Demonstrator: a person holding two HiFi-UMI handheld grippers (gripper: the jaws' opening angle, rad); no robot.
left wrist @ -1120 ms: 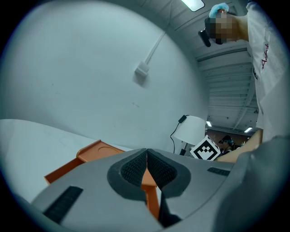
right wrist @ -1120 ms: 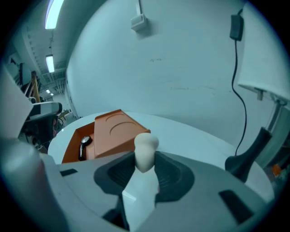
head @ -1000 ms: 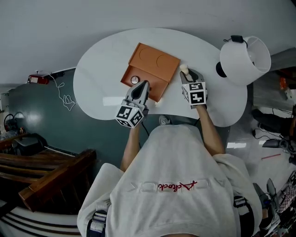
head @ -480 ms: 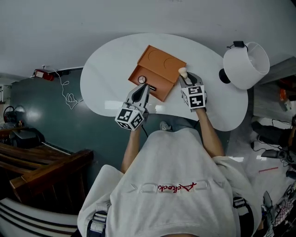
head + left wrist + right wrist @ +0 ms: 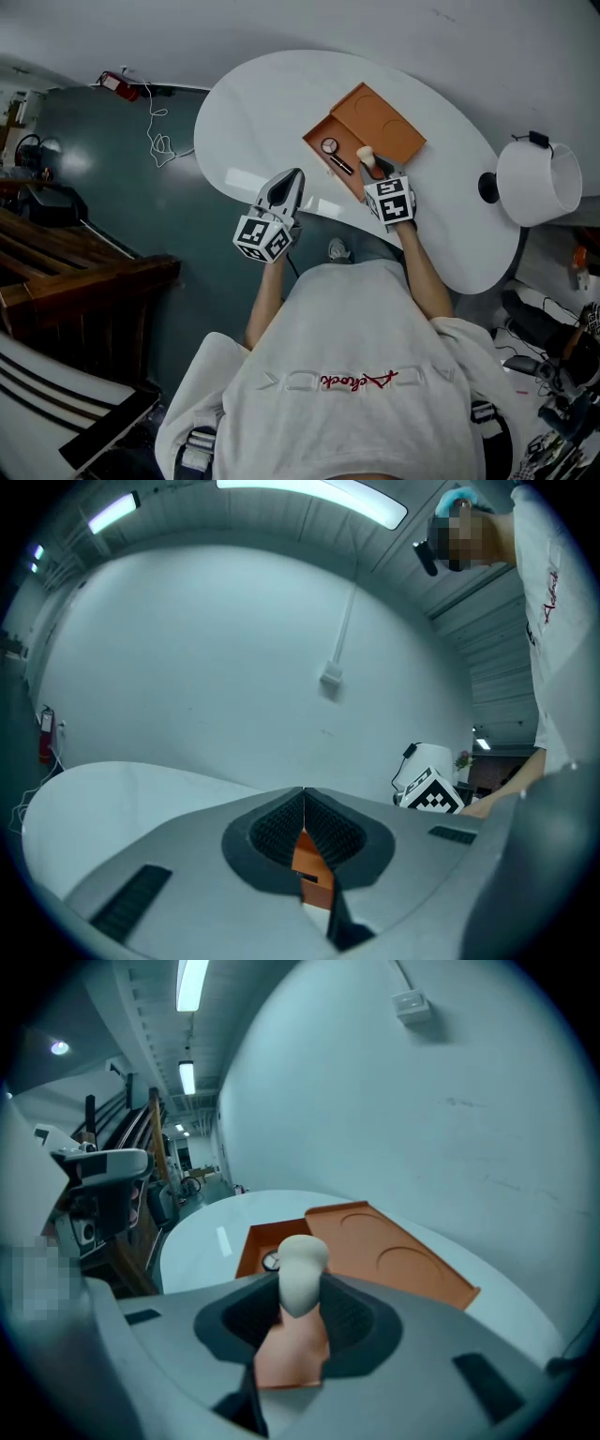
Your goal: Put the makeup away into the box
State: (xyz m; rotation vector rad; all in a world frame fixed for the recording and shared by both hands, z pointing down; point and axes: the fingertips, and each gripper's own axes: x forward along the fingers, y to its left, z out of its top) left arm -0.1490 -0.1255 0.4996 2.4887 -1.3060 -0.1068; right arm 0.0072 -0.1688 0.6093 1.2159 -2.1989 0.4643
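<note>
Dropping the puff (image 5: 302, 1269) too soon is the big danger. It hangs over the box (image 5: 345, 139), which sits close to the table (image 5: 253, 112) edge, so it may miss and roll off. It is soft and round, so a loose pinch may let it slip. It may also land on the little round thing (image 5: 329, 145) already in the box. The right gripper (image 5: 375, 171) has its fingers about half open, pressed on the puff's pink bottom part. The left gripper (image 5: 294, 178) has its fingers closed tight and holds nothing.
</note>
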